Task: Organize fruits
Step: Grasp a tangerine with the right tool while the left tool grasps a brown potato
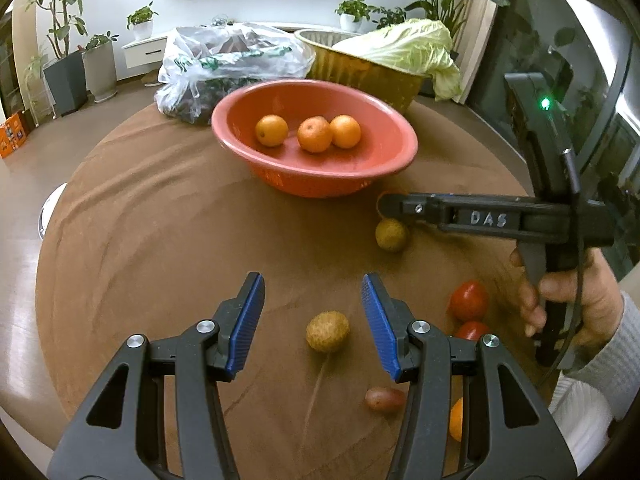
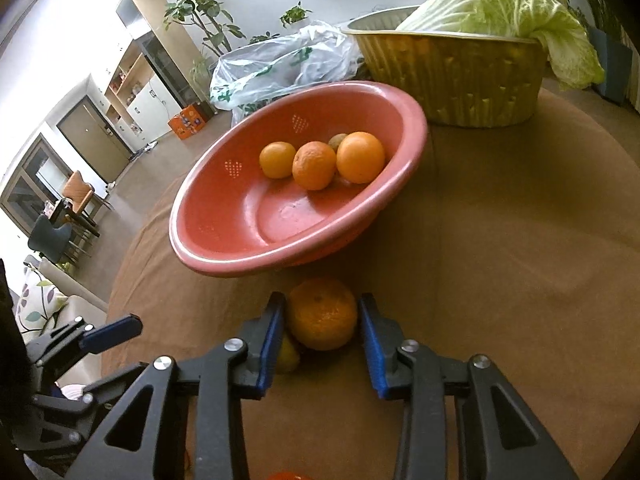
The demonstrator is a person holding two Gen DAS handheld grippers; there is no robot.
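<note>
A red bowl (image 1: 376, 168) (image 2: 224, 256) on the brown table holds three oranges (image 1: 315, 133) (image 2: 314, 165) and a small brownish fruit (image 2: 337, 141). My left gripper (image 1: 313, 294) is open, with a brown lychee-like fruit (image 1: 327, 331) on the table just short of its fingertips. My right gripper (image 2: 322, 312) is shut on an orange (image 2: 322, 314) just in front of the bowl; a yellowish fruit (image 2: 288, 356) lies beside its left finger. In the left wrist view the right gripper (image 1: 384, 204) points left beside the bowl.
Loose on the table: a yellow-brown fruit (image 1: 391, 234), two red tomatoes (image 1: 469, 301), a pinkish grape-like fruit (image 1: 384, 399), an orange (image 1: 456, 420). Behind the bowl stand a gold foil basin (image 1: 360, 72) with a cabbage (image 1: 412, 46) and a plastic bag (image 1: 224, 64).
</note>
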